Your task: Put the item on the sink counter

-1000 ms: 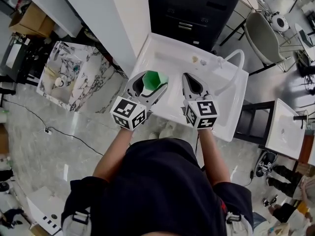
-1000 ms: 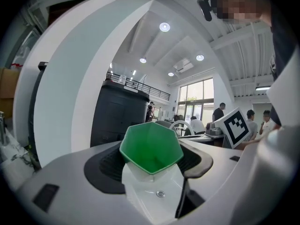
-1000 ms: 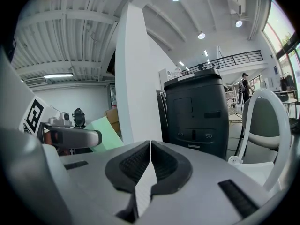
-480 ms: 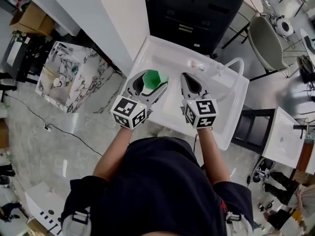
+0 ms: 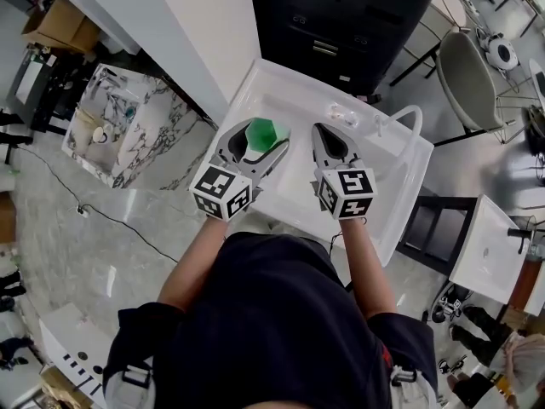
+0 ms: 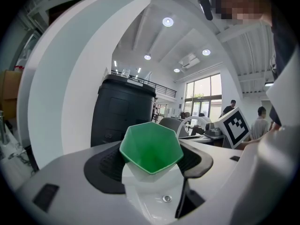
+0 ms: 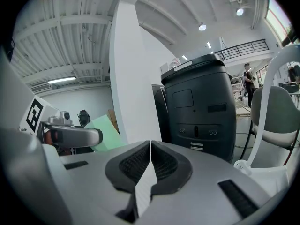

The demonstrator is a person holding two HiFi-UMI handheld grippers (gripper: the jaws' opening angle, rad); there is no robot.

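Barely shifted, left tongs [image 5: 265, 141] grip the green cup [image 6: 151, 146], base hidden; right tongs [image 7: 150, 143] pressed together.

Head view sits high, facing steeply down onto the sink counter [image 5: 281, 83], each gripper view rides low and close behind its own jaws, tilted upward, all three views share the black cabinet [image 5: 341, 24] beyond the counter.

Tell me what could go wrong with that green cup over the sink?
The left gripper pinches the green cup by its tapered, faceted sides, so it might slip out. The flat rim of the sink looks narrow; set down carelessly, the cup could tip into the basin. The shut right gripper sits close beside and could bump it.
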